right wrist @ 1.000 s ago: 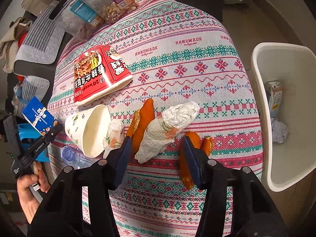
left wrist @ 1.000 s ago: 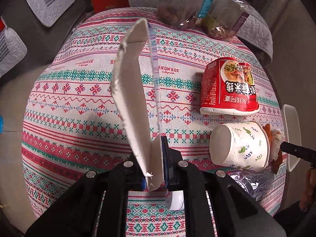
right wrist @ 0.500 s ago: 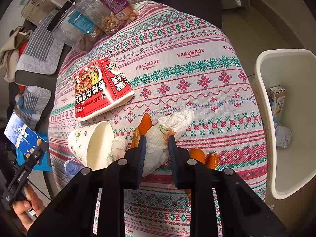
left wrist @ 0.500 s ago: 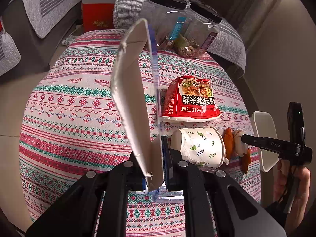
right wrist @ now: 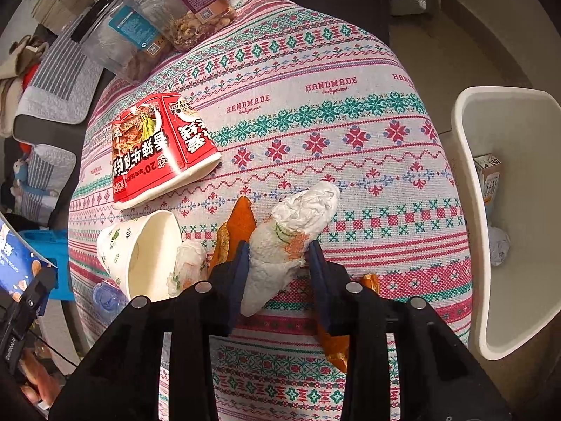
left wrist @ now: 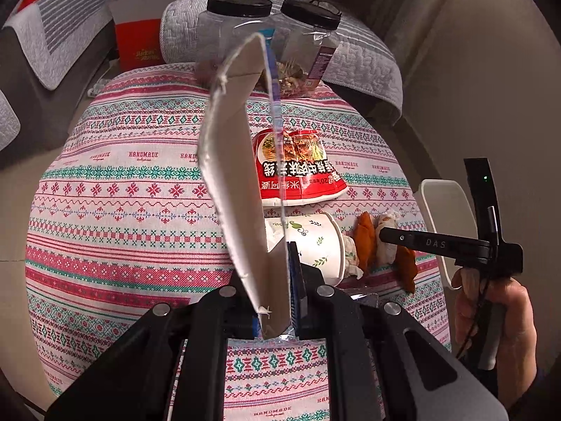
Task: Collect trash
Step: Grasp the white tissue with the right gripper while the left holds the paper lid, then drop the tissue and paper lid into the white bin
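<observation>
Between my right tongs (right wrist: 278, 266), jaws opening, sits the crumpled tissue wad (right wrist: 294, 231) on the surface (right wrist: 315, 122): soft, light, so grab mid-body. Left tongs (left wrist: 277, 301) clamped on flattened carton (left wrist: 235, 175), stiff, light.

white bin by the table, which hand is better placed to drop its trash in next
Right, likely: the white bin sits just beside the right gripper, whose opening jaws flank the crumpled tissue.
</observation>
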